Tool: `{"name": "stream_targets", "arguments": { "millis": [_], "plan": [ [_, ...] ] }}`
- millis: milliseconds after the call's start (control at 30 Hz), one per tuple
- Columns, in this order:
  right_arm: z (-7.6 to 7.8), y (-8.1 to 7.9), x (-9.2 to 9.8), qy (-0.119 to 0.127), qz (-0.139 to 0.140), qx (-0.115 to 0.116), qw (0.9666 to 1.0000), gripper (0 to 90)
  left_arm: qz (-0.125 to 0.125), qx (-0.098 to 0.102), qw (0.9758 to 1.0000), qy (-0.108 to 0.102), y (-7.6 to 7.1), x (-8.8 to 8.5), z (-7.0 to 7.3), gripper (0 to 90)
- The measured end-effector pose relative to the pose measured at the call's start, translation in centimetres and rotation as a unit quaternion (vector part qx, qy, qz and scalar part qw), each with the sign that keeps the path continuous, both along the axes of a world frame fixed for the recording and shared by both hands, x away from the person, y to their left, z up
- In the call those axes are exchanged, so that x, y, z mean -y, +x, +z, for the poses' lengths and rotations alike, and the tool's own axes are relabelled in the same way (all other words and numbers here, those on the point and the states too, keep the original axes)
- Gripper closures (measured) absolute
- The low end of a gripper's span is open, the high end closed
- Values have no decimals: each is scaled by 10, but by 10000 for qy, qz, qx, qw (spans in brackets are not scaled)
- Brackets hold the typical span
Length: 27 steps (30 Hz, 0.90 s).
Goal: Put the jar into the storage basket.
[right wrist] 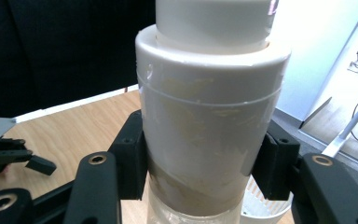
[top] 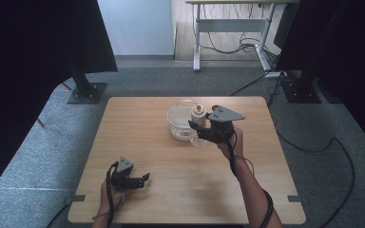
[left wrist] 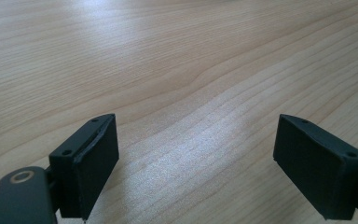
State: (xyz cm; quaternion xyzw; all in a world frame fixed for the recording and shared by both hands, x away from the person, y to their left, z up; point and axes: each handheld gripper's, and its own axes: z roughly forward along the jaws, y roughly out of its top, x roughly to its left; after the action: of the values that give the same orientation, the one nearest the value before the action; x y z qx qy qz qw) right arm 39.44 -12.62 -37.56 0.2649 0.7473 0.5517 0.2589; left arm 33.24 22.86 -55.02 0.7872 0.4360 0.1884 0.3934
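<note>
Right gripper (top: 204, 129) clamps bottle (right wrist: 209, 116) mid-body, upper centre of high view, beside white basket (top: 177, 124). Bottle looks light, rigid, smooth — likely slippery; hold body below cap. Left gripper (left wrist: 198, 163) open, empty — lower left.

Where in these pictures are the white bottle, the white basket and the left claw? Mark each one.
white bottle (right wrist: 205, 121), right gripper view, on its label-wrapped body.
white basket (top: 175, 119), high view, on its left wall.
left claw (top: 146, 178), high view, between its open fingertips.
</note>
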Motion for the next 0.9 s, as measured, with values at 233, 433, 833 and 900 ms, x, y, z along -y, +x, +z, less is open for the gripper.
{"name": "stream_targets", "arguments": {
  "millis": [233,433,833,900],
  "plan": [
    [2,10,-1,5,-75,5,10000,452,4,-10,10000,4,0,0,0,137],
    [2,20,-4,38,-126,-80,9999,452,6,-10,10000,11,0,0,0,138],
    [0,41,-15,-62,-209,-151,9996,452,-3,-10,10000,4,0,0,0,137],
    [0,44,-17,-67,-209,-168,9996,452,-2,-16,10000,0,0,0,0,137]
  ]
}}
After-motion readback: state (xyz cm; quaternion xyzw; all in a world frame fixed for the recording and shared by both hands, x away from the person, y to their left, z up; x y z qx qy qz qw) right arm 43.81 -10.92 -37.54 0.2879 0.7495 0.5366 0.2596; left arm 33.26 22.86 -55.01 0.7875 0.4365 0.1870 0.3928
